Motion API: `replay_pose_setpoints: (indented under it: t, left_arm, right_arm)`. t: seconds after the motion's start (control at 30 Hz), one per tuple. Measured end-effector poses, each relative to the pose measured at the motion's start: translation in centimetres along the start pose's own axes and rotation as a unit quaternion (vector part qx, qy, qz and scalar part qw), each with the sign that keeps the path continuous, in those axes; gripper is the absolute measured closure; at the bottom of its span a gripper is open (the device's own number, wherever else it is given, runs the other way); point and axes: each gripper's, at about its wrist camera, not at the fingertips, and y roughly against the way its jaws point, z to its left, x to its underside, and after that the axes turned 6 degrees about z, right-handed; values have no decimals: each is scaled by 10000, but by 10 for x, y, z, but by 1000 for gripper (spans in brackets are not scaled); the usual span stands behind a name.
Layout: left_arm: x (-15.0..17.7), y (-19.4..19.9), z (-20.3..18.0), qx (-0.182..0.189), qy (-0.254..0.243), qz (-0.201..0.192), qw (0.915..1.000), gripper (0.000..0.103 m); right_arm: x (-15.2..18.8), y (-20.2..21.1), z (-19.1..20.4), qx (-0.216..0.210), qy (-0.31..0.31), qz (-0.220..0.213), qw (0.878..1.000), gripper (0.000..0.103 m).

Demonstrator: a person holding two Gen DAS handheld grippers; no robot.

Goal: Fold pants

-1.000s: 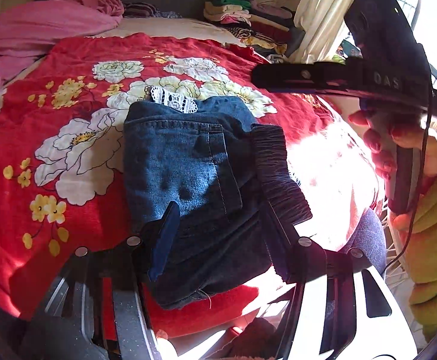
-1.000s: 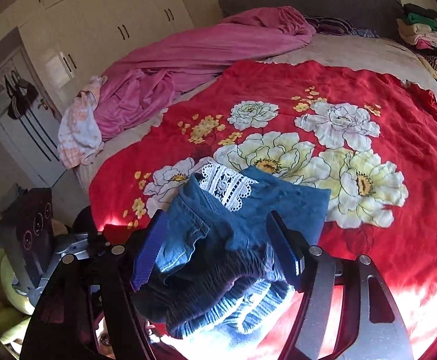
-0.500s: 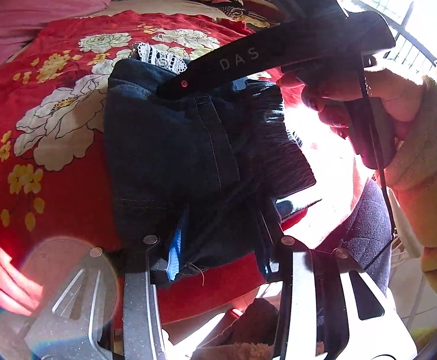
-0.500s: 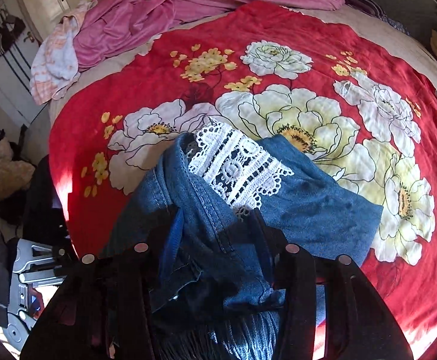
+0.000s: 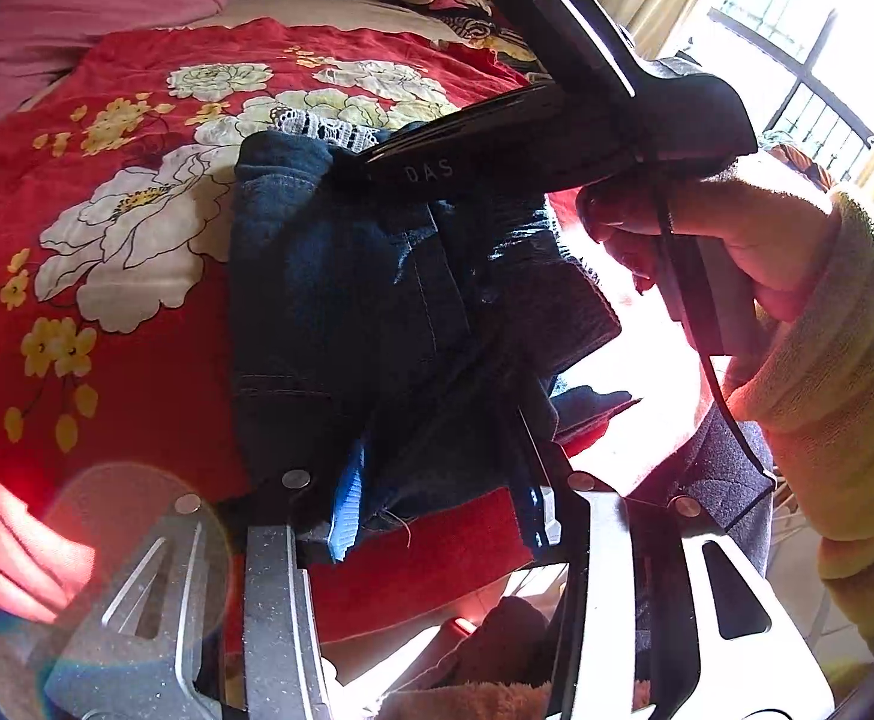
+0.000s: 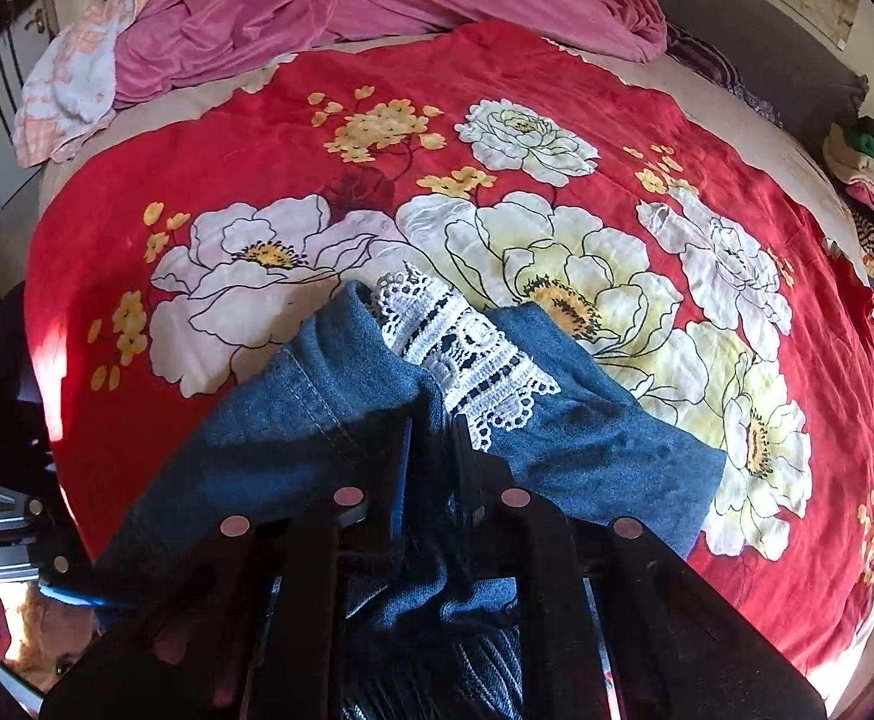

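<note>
Folded denim pants (image 6: 329,432) lying on the red floral bedspread (image 6: 209,144), lace trim (image 6: 460,354) poking out just past the right gripper (image 6: 431,450), nearly closed and pinching a denim layer. Left gripper (image 5: 437,480) narrowed on the near hem too. Risking bunching or dragging the stack loose if yanking. Sitting close to the near bed edge; getting plenty of open room beyond the jaws.
</note>
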Motion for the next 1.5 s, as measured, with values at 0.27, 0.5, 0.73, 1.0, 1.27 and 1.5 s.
replay_pose_setpoints:
  t: [0.27,0.5,0.73,1.0,1.27,1.5]
  left_arm:
    - [1,1,0,13,27,40,10000,69]
    - [2,4,-2,50,53,14,10000,65]
    - [6,14,-4,137,84,-35,9999,59]
    - [8,43,4,98,210,-299,9993,55]
    - [4,52,24,-165,560,-353,9977,53]
    - [4,50,24,-222,564,-327,9976,53]
  right_arm:
    - [12,32,-16,-341,-671,-392,9964,71]
    - [37,82,-25,-344,-987,-867,9907,62]
    - [76,107,-26,-239,-1368,-1075,9845,54]
    - [116,138,-8,-331,-1527,-1422,9774,53]
    - [128,134,34,-517,-1096,-1346,9835,53]
    - [128,96,44,-283,-927,-809,9920,53]
